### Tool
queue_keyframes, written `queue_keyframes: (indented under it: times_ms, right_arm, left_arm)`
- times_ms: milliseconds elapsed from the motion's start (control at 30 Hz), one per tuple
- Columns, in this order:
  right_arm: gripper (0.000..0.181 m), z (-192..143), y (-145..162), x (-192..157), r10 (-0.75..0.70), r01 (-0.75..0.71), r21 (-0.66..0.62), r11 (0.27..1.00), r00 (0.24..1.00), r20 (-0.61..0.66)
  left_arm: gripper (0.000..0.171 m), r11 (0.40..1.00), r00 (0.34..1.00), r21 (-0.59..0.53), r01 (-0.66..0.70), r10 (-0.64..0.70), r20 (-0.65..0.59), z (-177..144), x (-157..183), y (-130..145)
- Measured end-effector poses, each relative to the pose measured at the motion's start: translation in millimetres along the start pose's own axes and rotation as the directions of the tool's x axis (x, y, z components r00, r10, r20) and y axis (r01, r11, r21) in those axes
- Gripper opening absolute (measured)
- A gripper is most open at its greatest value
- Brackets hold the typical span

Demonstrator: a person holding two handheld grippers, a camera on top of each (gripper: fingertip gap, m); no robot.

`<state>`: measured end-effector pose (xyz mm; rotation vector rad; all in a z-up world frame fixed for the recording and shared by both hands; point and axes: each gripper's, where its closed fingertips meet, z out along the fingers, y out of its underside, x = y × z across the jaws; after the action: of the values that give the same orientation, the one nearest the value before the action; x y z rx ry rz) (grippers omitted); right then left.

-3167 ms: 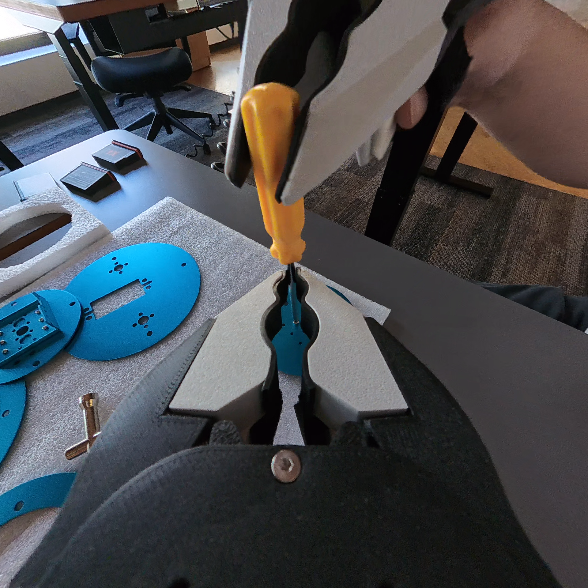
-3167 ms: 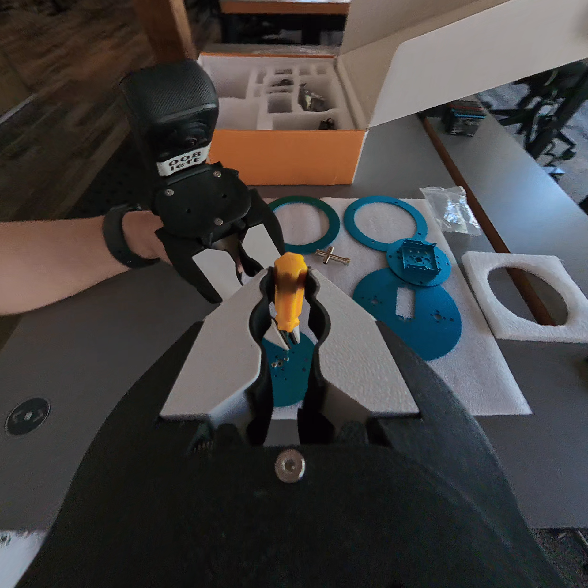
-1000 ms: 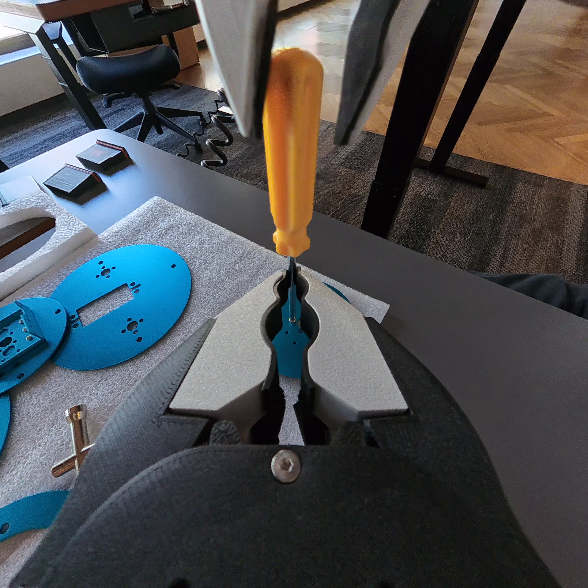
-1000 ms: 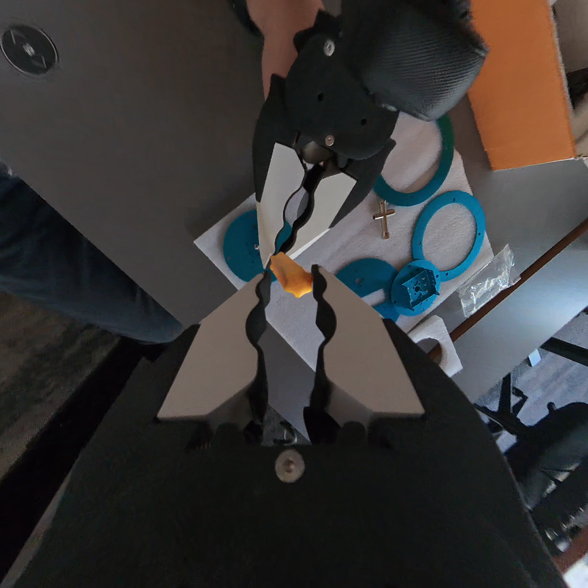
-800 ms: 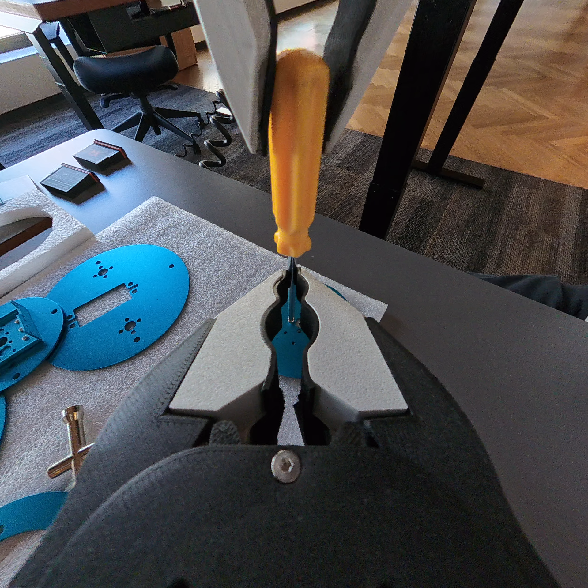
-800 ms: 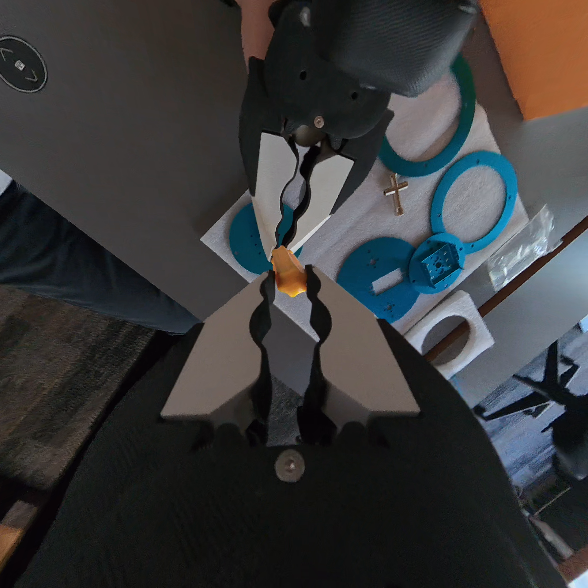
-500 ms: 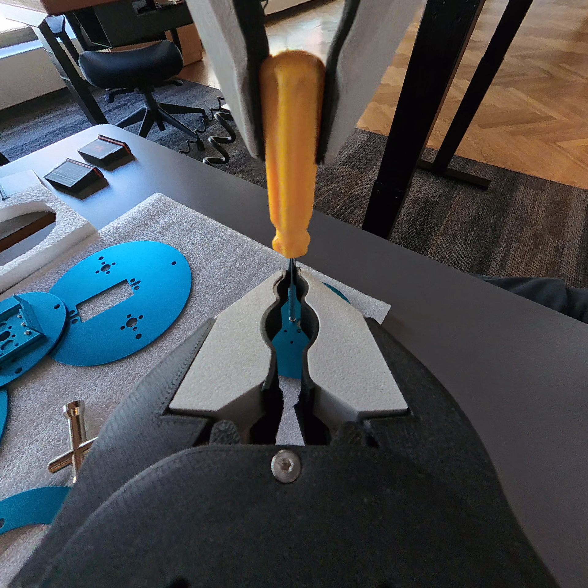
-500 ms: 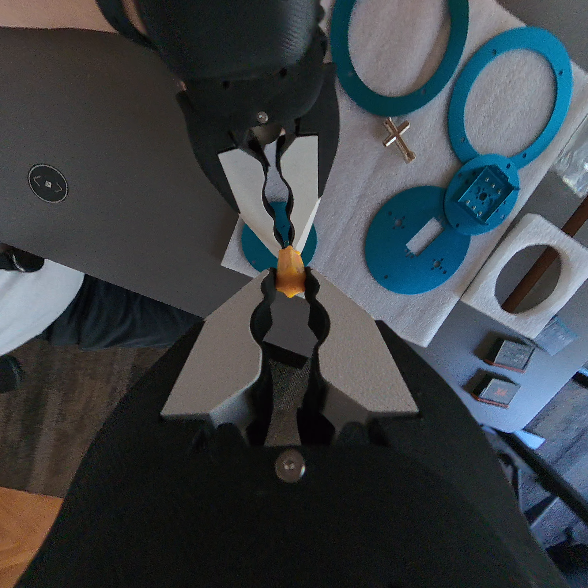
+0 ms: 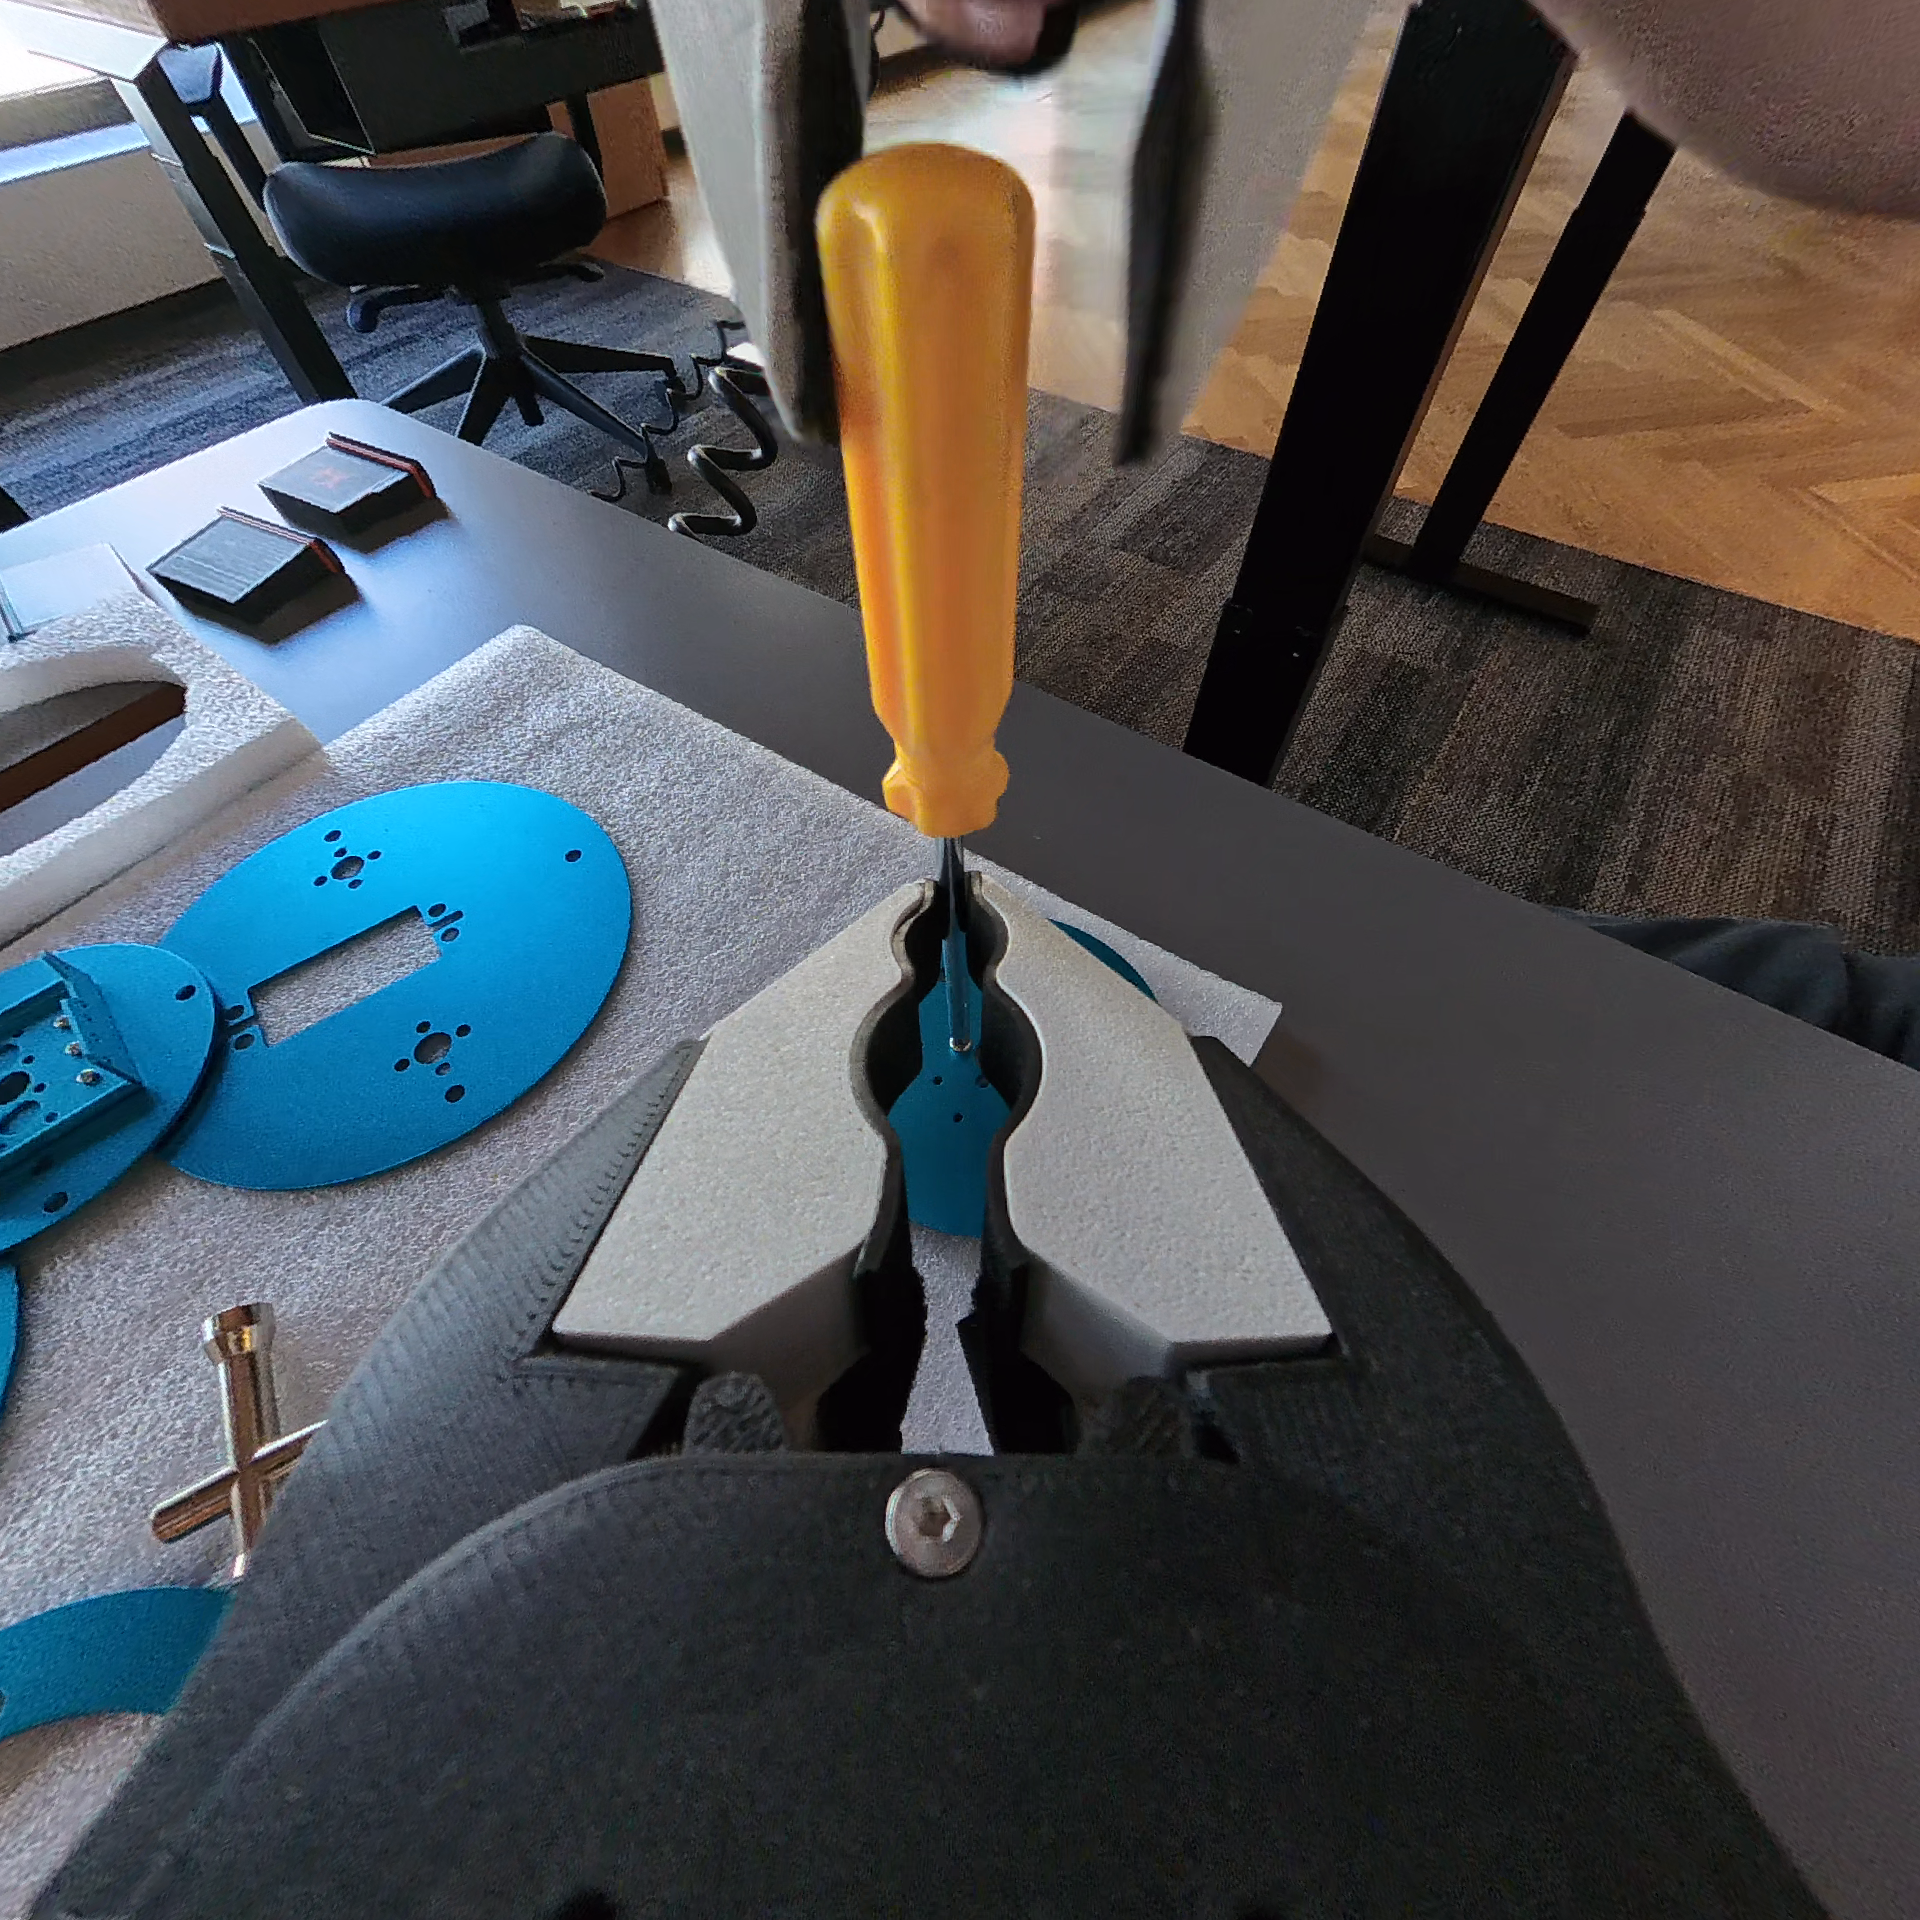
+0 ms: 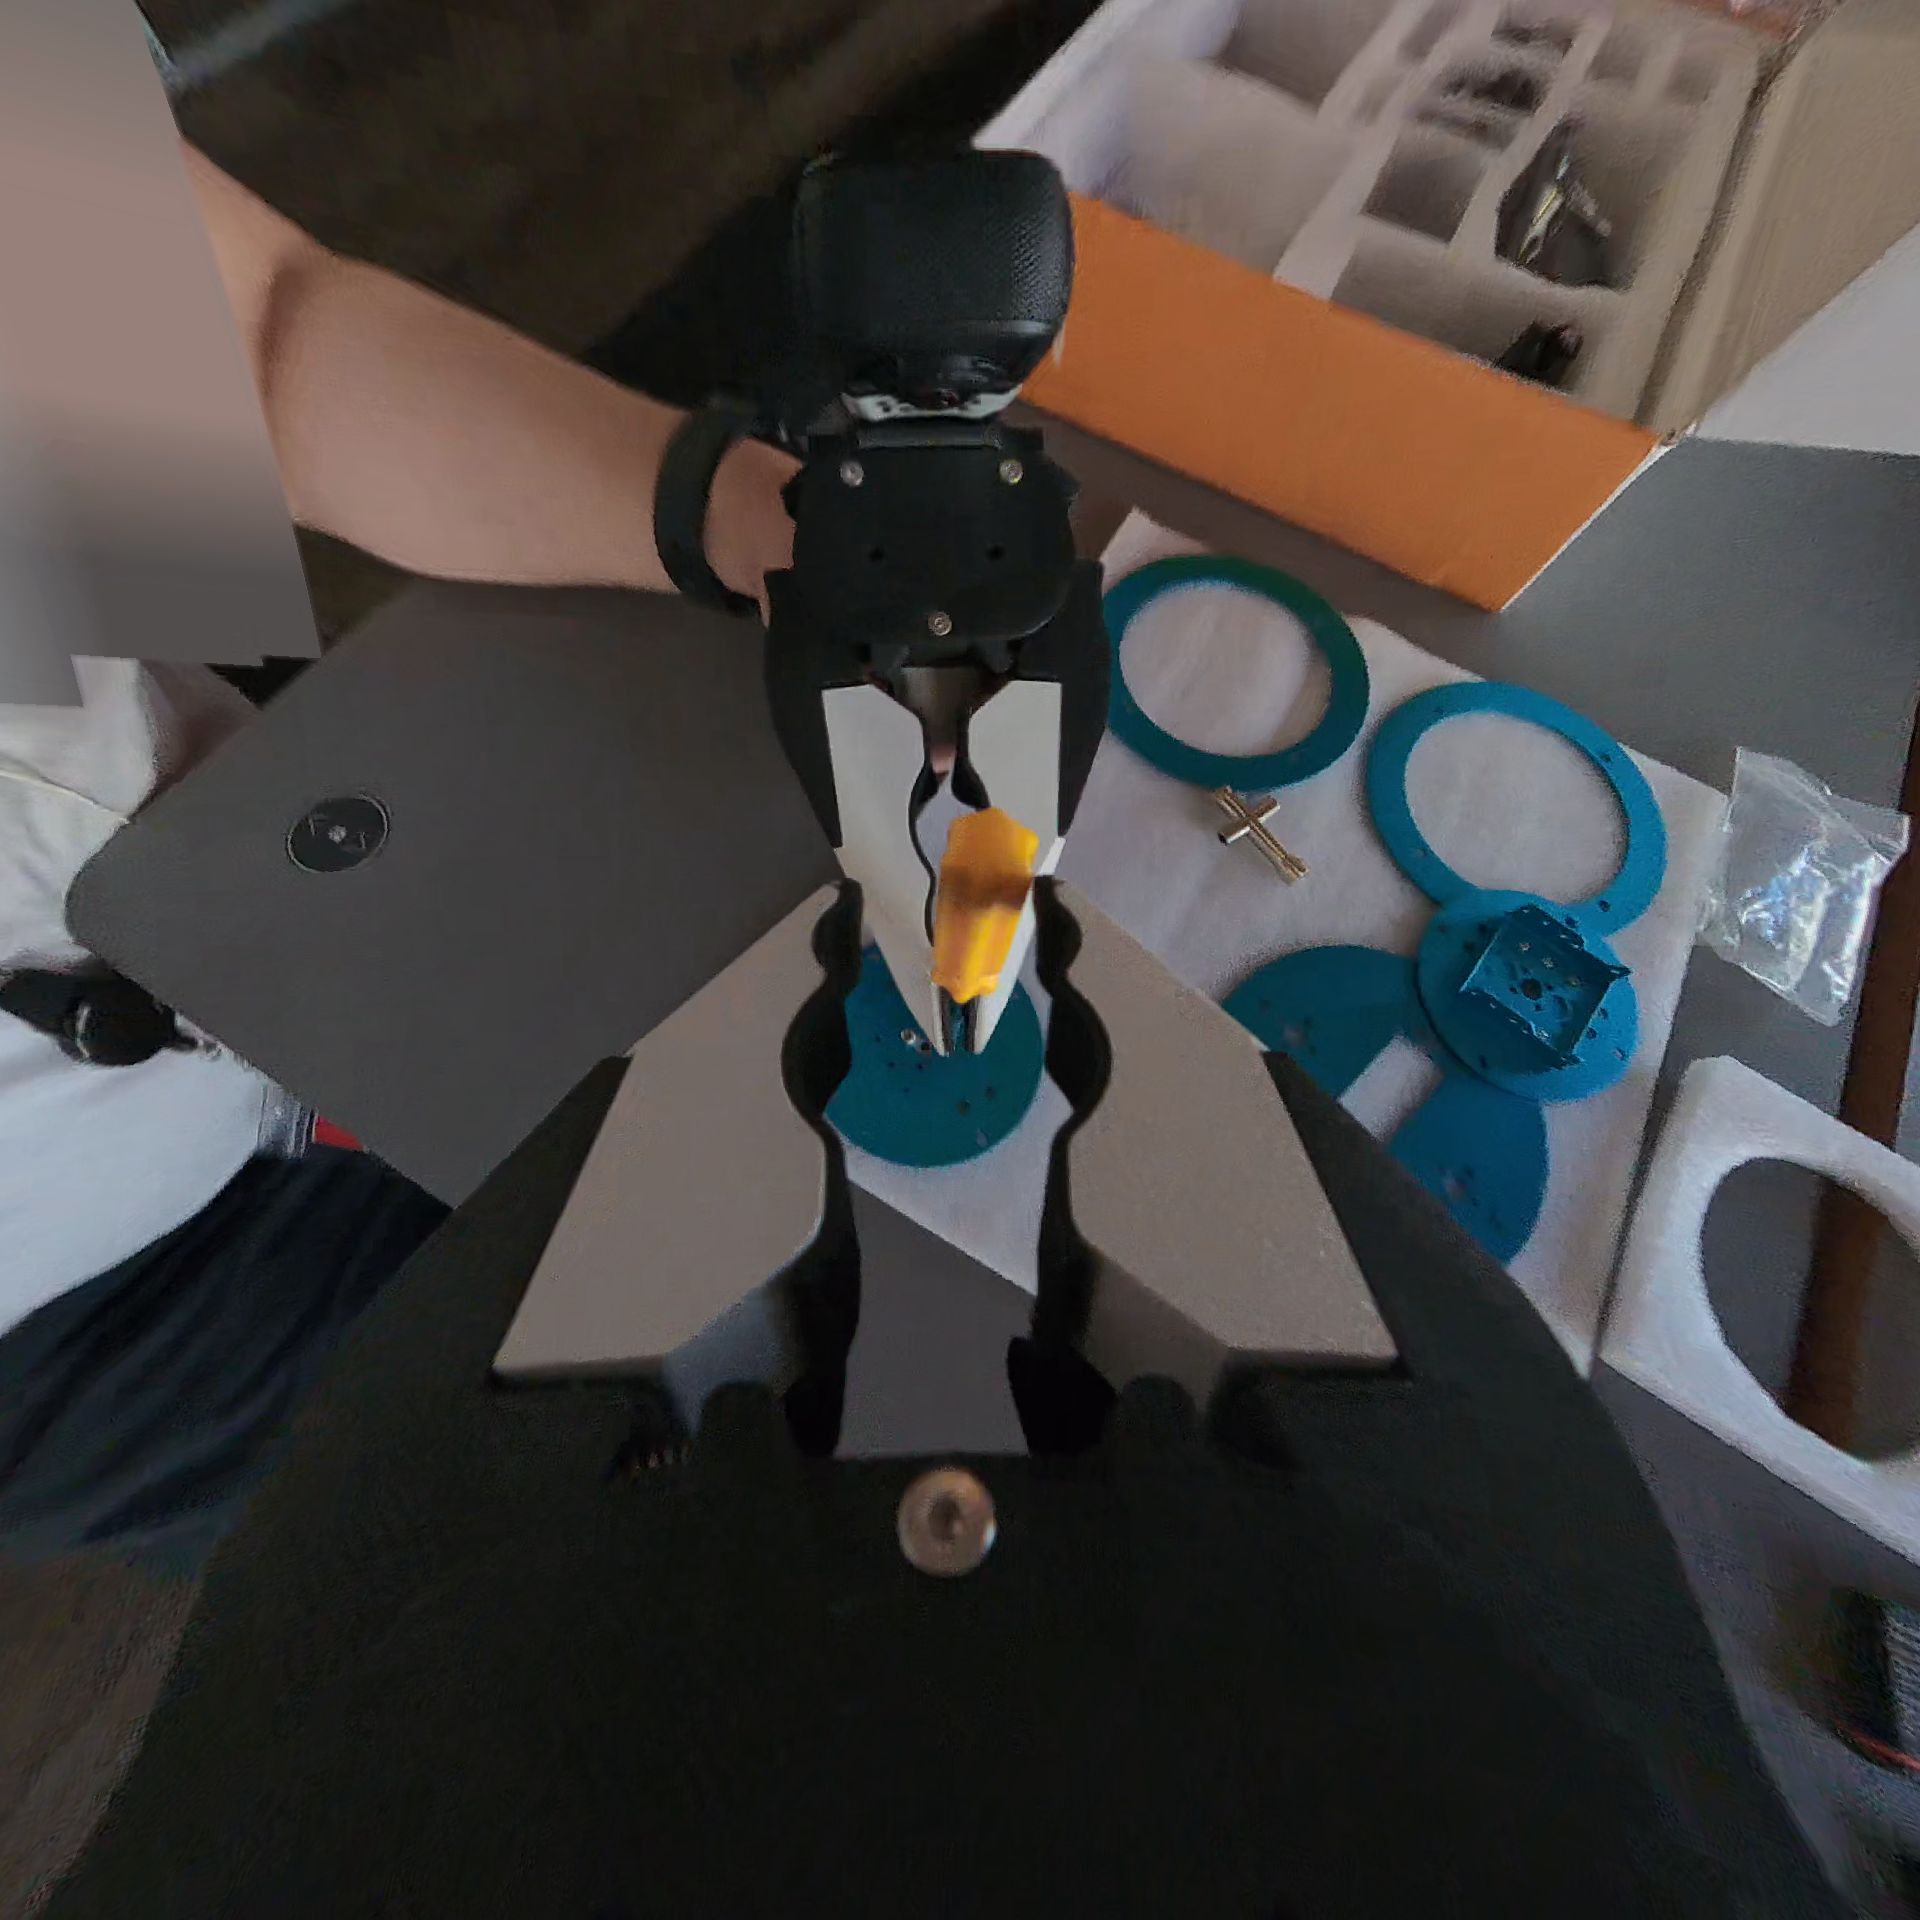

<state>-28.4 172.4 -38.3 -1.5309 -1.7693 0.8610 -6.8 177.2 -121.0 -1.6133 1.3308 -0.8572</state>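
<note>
An orange-handled screwdriver (image 9: 925, 468) stands upright with its tip on a screw in a small round blue plate (image 9: 945, 1143). The plate lies on a white foam sheet (image 9: 727, 810). My left gripper (image 9: 949, 894) is shut on the screwdriver's thin shaft just below the handle. My right gripper (image 9: 977, 431) hangs above with its jaws open on both sides of the handle top, and a gap shows on the right. In the right wrist view the open right gripper (image 10: 945, 899) frames the handle (image 10: 982, 904), with the left gripper (image 10: 961, 1039) and the plate (image 10: 935, 1112) below.
An oval blue plate (image 9: 395, 987), a blue bracket on a disc (image 10: 1538, 977), two blue rings (image 10: 1233, 675) and a metal cross wrench (image 9: 244, 1423) lie on the foam. An orange box (image 10: 1299, 416), a plastic bag (image 10: 1808, 904) and a holed foam block (image 10: 1683, 1247) stand around. The table edge (image 9: 1351, 904) runs just beyond the plate. The left gripper's tips are roughly 8 centimeters from the right gripper's.
My right gripper was shut on the handle half a second ago. It has since opened and swung round the handle. The left gripper and screwdriver have stayed in place.
</note>
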Motion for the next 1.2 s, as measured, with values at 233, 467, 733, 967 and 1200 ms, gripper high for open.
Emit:
queue_keyframes:
  times_ms: [233, 467, 733, 967, 1200]
  right_arm:
    - [0.021, 7, -5, 1, 0.075, -0.086, 0.374, 0.924, 0.996, 0.044]
    - [0.017, 11, -7, 13, 0.225, -0.168, 0.455, 0.874, 0.972, -0.074]
    - [0.016, 9, -7, 20, 0.410, -0.143, 0.551, 0.822, 0.820, -0.400]
    - [0.018, 10, -12, 9, 0.264, -0.143, 0.480, 0.866, 0.945, -0.195]
    - [0.018, 9, -7, 21, 0.340, -0.142, 0.461, 0.876, 0.860, -0.381]
  left_arm:
    - [0.003, 1.000, 1.000, -0.003, -0.010, 0.010, 0.003, 1, 1, -1]
    - [0.003, 1.000, 1.000, -0.008, 0.013, -0.013, 0.016, 0, -2, 1]
    - [0.004, 0.996, 0.991, -0.075, -0.042, 0.051, 0.121, 2, -7, 3]
    - [0.003, 0.997, 0.997, -0.058, -0.047, 0.050, 0.063, 1, 0, 3]
    - [0.003, 0.999, 0.998, -0.051, -0.011, 0.014, 0.063, 2, -3, 4]
